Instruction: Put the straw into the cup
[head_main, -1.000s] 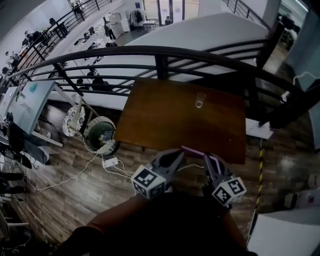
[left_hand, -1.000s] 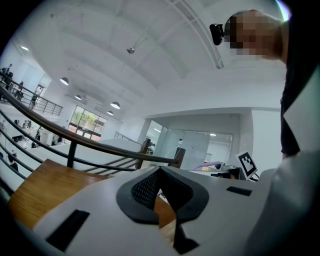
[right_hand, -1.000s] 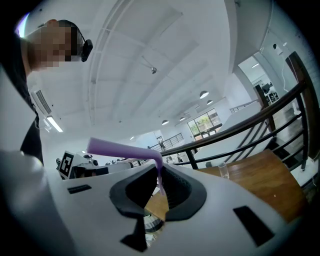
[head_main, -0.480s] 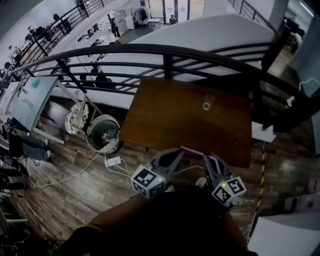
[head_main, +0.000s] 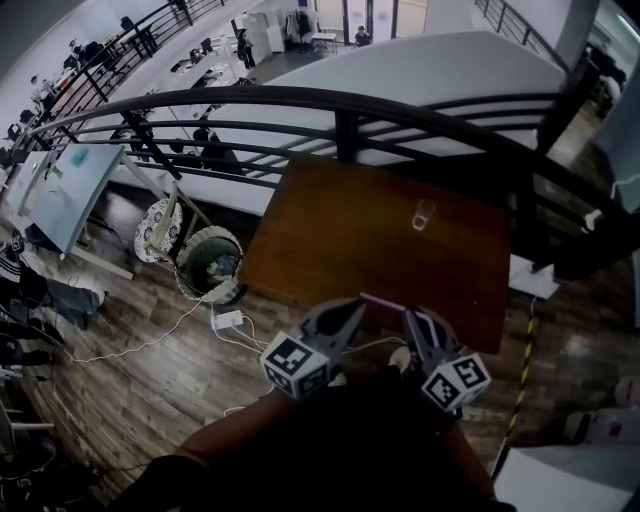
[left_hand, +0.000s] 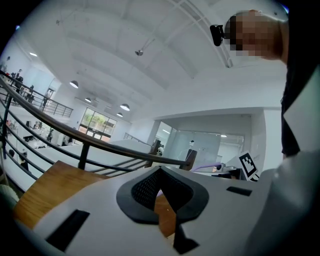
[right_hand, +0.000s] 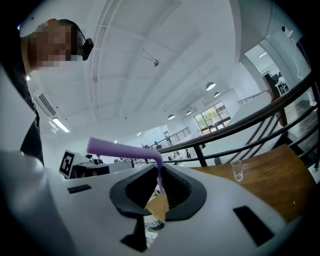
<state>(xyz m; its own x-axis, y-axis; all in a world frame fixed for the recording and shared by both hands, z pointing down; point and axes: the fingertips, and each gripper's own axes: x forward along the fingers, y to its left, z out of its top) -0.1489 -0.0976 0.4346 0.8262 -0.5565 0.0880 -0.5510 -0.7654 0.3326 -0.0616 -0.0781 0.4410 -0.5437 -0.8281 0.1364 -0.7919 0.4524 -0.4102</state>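
My right tongs (head_main: 413, 318) are clenched on the purple straw (head_main: 384, 301) — they pinch its short leg just below the bend. The long leg juts sideways toward my left tongs (head_main: 357, 306), its end free in the air near their tips. The left tongs are drawn together and grip nothing. The clear cup (head_main: 424, 214) stands upright on the brown tabletop (head_main: 330, 240), well apart from both tongs — near the far edge, by the railing (head_main: 345, 125).
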